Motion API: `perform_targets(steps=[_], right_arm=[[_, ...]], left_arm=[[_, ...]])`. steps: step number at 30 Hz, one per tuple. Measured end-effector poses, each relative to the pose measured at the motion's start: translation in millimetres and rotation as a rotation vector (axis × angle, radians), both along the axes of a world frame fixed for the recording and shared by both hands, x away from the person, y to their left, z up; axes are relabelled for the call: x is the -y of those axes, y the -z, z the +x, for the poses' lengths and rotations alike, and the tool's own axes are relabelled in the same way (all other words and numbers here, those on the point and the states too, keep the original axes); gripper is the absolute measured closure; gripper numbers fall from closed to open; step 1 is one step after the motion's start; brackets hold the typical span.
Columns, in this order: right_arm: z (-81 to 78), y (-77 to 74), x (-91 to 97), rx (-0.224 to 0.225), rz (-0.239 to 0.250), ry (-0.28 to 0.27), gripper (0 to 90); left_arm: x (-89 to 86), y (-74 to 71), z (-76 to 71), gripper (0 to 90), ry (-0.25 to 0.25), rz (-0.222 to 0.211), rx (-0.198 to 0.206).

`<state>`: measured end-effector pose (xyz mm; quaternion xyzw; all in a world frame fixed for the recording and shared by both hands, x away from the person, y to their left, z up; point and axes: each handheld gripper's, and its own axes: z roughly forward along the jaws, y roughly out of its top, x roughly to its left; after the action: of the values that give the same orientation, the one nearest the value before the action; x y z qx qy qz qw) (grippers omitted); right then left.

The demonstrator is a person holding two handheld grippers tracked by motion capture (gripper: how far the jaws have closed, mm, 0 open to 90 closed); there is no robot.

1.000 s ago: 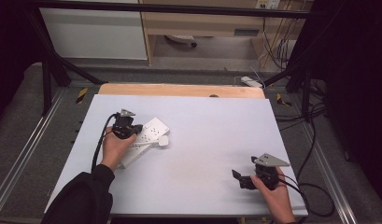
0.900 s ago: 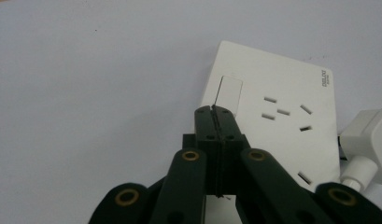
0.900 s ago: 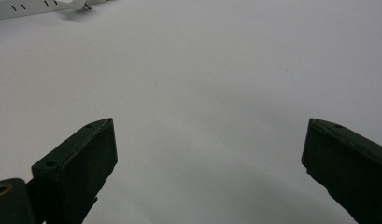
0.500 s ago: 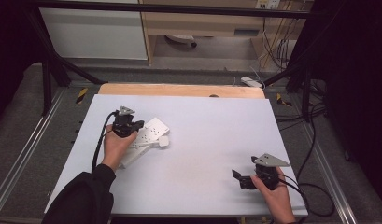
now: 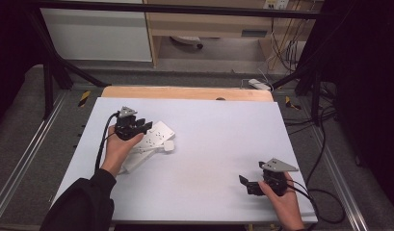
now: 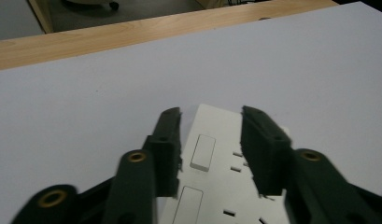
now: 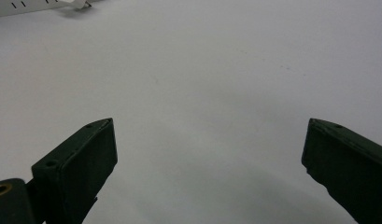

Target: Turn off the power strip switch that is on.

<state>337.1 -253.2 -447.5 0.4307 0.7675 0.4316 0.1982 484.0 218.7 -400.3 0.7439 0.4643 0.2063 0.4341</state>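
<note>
While I watch from the high view, my right gripper (image 5: 249,184) sits nearest me, well apart from the white power strip (image 5: 153,141) and toward the near right corner of the white table (image 5: 218,139). Its jaws stand wide apart with nothing between them; in the right gripper view they frame bare tabletop, and the end of the power strip (image 7: 20,7) shows far off at the upper left.

Farther out, the power strip lies flat on the left half of the table, slanted, its near end toward my left forearm and its far end pointing up and right. A small white plug (image 5: 168,145) rests just beside its right edge.

My left gripper (image 5: 139,126) hangs over the far end of the power strip. In the left gripper view its jaws have just been opening and now stand part-way apart, released, with the switch face of the power strip (image 6: 216,163) below and between them; the pads do not press on it.

Beyond the power strip, a bare wooden edge (image 5: 185,93) runs along the far side of the table, and past that lies grey floor with a white cabinet (image 5: 98,33).
</note>
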Motion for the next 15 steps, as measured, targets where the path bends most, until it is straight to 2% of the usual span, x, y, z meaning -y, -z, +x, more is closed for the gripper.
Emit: perform_targets(steps=[8,11,15], right_arm=[[0.0,0.0,0.0,-0.001,0.0,-0.001,3.7],[0.0,0.0,0.0,-0.002,0.0,-0.001,3.7],[0.1,0.0,0.1,0.0,-0.001,-0.001,3.7]], left_arm=[[-1.2,-9.3,-1.3,25.4,-0.018,-0.008,-0.002],[1.2,-14.1,-2.5,16.0,-0.016,-0.017,0.012],[3.4,-18.3,-4.3,9.4,-0.003,-0.037,0.019]])
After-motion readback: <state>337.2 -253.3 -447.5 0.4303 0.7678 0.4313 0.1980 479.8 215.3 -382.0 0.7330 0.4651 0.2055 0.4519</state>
